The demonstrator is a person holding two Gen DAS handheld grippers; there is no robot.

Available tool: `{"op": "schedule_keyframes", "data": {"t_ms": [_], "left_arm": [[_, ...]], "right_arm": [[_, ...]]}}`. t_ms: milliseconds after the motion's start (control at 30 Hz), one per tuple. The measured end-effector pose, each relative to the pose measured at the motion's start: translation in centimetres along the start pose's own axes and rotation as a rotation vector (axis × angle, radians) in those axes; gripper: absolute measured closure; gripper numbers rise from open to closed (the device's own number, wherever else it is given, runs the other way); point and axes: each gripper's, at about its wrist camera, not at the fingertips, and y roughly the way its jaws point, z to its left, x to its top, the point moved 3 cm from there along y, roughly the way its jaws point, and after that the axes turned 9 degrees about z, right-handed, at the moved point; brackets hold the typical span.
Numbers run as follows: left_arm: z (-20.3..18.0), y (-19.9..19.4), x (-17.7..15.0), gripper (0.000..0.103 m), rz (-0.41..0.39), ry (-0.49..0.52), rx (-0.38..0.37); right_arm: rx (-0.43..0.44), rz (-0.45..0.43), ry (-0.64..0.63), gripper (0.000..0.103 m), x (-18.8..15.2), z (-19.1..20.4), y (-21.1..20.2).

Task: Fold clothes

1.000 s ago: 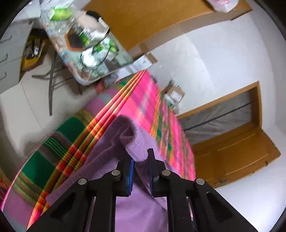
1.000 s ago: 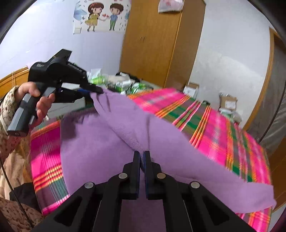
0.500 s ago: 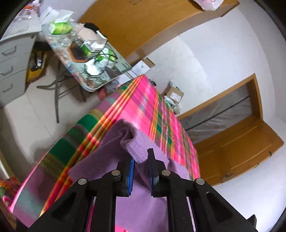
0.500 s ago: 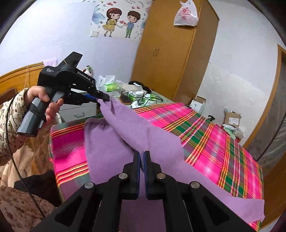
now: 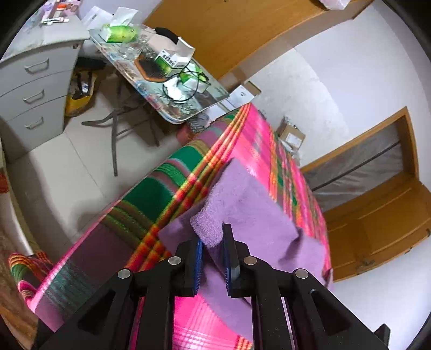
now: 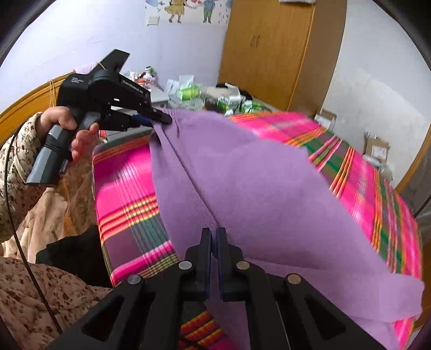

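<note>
Right wrist view: the soft purple terry towel (image 6: pixel 242 172) hung over the pink plaid bed cover (image 6: pixel 126 177), its edge pinched by the right gripper (image 6: pixel 214 242) and left gripper (image 6: pixel 161 118), both clamped narrow. First fold underway; not yet laid flat.

A bed (image 5: pixel 242 150) under a pink, green and orange plaid cover fills the middle of both views. In the left wrist view, at ten o'clock from the bed, a cluttered counter (image 5: pixel 172 102) carries a green packet (image 5: pixel 120 32), a small white box (image 5: pixel 175 55) and a black cable (image 5: pixel 188 83). A grey drawer unit (image 5: pixel 35 91) stands at nine o'clock. A wooden wardrobe (image 6: pixel 277 51) rises at twelve o'clock in the right wrist view, with a cartoon poster (image 6: pixel 188 10) at eleven. Cardboard boxes (image 6: pixel 375 145) sit by the wall at three o'clock.
</note>
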Motion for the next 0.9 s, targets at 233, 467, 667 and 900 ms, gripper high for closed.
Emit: {"op": "schedule_keyframes", "data": {"t_ms": [233,467,667,900], "left_arm": [[0.8,0.6,-0.2,0.087,0.015,-0.01,0.02],[0.4,0.4,-0.4,0.086,0.015,-0.013,0.042],[-0.1,-0.5,-0.7,0.087,0.007,0.008,0.077],[-0.3,-3.0,-1.6,0.082,-0.049,0.01,0.131]], "right_arm": [[0.057,0.055,0.032,0.097,-0.7,-0.1,1.6],[0.105,0.078,0.061,0.092,-0.9,-0.3,1.6],[0.179,0.059,0.112,0.092,-1.2,-1.3,0.1],[0.175,-0.022,0.225,0.092,-2.6,-4.2,-3.5]]}}
